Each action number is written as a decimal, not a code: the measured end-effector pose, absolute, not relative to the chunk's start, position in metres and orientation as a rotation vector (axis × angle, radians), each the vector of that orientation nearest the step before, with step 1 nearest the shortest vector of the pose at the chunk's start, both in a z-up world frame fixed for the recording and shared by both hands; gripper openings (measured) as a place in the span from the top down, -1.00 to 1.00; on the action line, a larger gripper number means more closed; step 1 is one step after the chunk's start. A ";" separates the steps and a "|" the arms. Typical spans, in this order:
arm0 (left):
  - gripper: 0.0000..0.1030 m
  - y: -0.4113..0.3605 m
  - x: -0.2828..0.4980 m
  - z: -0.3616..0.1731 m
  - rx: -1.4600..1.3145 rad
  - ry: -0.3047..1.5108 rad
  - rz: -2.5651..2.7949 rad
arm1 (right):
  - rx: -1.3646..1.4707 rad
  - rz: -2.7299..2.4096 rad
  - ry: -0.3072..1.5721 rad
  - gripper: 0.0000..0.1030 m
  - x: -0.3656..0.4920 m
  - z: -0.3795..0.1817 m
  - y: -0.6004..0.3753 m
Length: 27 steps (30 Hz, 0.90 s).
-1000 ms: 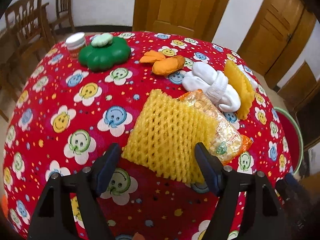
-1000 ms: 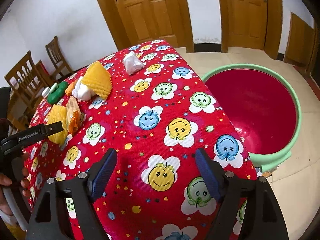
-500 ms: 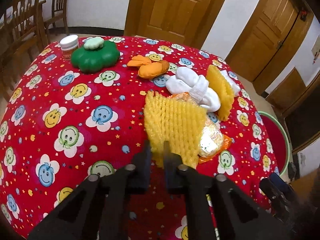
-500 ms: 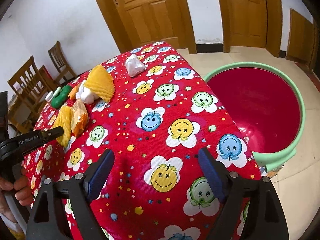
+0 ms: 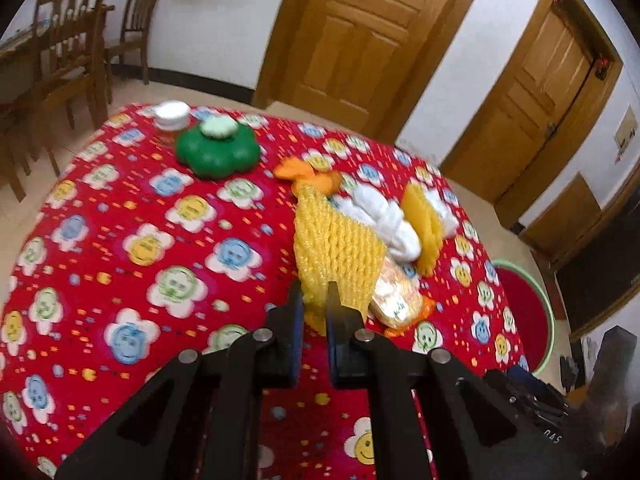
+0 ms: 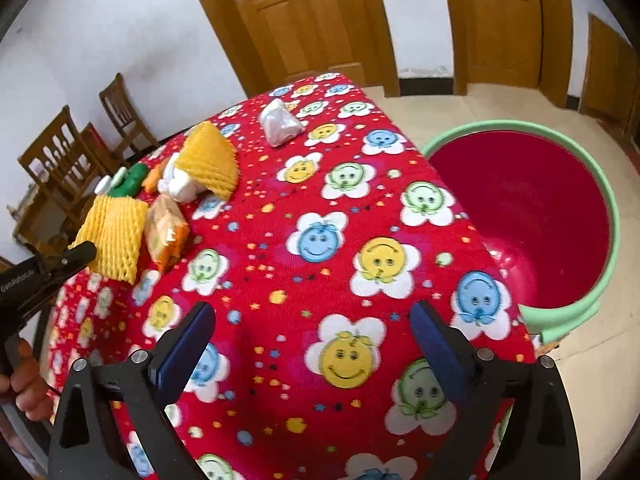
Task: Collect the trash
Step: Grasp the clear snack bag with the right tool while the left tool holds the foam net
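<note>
Left wrist view: left gripper [image 5: 314, 304] clamped on yellow foam fruit net [image 5: 338, 252], lifted off the table; carry it level toward the red green-rimmed basin [image 6: 524, 216] at 3 o'clock. Right gripper [image 6: 312, 344] stands apart, idle.

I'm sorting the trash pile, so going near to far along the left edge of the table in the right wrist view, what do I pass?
Yellow foam net in the left hand-held gripper → green flower-shaped container.
</note>
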State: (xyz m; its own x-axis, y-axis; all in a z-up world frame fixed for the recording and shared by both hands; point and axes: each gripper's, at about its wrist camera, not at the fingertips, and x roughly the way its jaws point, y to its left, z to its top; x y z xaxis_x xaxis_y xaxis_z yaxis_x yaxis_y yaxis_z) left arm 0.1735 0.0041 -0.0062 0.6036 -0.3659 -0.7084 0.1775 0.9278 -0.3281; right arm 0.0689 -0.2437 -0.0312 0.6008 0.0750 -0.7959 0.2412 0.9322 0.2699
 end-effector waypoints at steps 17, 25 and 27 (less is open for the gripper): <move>0.84 0.050 0.176 -0.004 -0.246 0.823 -0.160 | 0.053 0.117 0.883 -0.88 0.157 -0.018 -0.150; 0.84 0.051 0.178 -0.009 -0.249 0.831 -0.152 | -0.006 0.156 0.957 0.00 0.178 -0.044 -0.130; 0.84 0.050 0.178 -0.008 -0.248 0.830 -0.154 | -0.016 0.159 0.933 0.13 0.172 -0.042 -0.128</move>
State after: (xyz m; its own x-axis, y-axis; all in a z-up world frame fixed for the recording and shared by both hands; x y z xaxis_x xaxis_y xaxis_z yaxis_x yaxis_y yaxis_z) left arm 0.1780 0.0500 -0.0079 0.6658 -0.2315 -0.7093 0.0385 0.9600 -0.2772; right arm 0.1721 -0.1283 -0.0422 0.5849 0.1292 -0.8008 -0.1432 0.9882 0.0549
